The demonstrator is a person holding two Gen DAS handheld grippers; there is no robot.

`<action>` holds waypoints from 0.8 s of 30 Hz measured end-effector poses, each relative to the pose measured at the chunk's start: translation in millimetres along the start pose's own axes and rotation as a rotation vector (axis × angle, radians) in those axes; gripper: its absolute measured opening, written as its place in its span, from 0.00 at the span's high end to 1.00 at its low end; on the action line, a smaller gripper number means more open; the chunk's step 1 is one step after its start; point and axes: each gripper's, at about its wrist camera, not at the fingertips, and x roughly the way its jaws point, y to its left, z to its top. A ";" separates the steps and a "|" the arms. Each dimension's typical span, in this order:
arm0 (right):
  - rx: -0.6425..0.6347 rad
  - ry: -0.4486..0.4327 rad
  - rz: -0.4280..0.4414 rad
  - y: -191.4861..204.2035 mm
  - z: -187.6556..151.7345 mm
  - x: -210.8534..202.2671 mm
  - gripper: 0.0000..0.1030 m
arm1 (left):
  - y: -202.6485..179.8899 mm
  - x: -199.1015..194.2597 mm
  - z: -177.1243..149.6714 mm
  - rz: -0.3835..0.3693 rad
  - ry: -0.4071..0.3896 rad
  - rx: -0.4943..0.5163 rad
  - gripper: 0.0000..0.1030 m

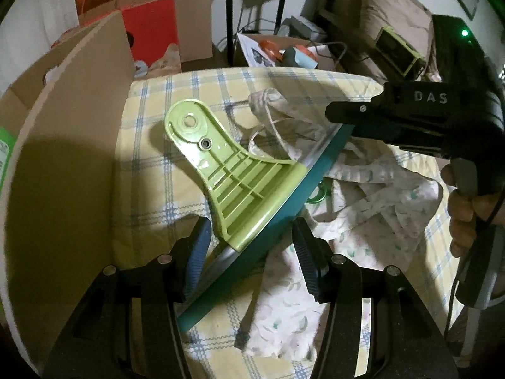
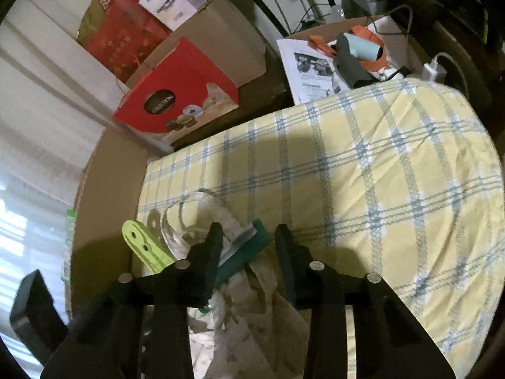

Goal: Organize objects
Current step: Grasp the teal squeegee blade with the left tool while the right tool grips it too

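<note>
A squeegee with a light-green ribbed handle (image 1: 221, 158) and a long teal blade (image 1: 277, 218) lies tilted over the yellow plaid bed sheet (image 1: 164, 170). My left gripper (image 1: 252, 224) is shut on the squeegee where handle and blade meet, one pad against each side. The far blade end sits between the jaws of my right gripper (image 1: 339, 120). In the right wrist view, that teal end (image 2: 252, 246) stands between the fingers of my right gripper (image 2: 249, 230), near the left finger, with sheet showing beside the right one. The green handle (image 2: 142, 246) sticks out to the left.
A crumpled floral cloth (image 1: 363, 195) with strings lies under the blade, with a small green ring (image 1: 318, 194) on it. A cardboard flap (image 1: 72, 145) stands along the bed's left side. Red boxes (image 2: 176, 94) and a box of papers (image 2: 318, 66) sit beyond. A hand (image 1: 464, 208) holds the right gripper.
</note>
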 end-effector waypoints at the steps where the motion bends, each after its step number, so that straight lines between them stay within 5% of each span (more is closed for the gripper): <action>1: 0.014 0.002 0.017 -1.8 0.6 0.9 0.71 | -0.1 -0.1 -0.4 -0.003 0.000 0.002 0.52; 12: 0.003 -0.085 0.187 8.3 7.9 -27.7 0.75 | -2.6 -1.1 -1.4 -0.009 -0.002 0.016 0.57; 17: -0.023 -0.123 0.219 20.3 9.7 -44.8 0.75 | -0.7 -4.3 -0.2 -0.006 -0.016 0.005 0.78; 24: -0.057 -0.152 0.250 34.1 12.6 -67.2 0.77 | 0.9 -11.4 2.6 -0.008 -0.034 -0.019 0.80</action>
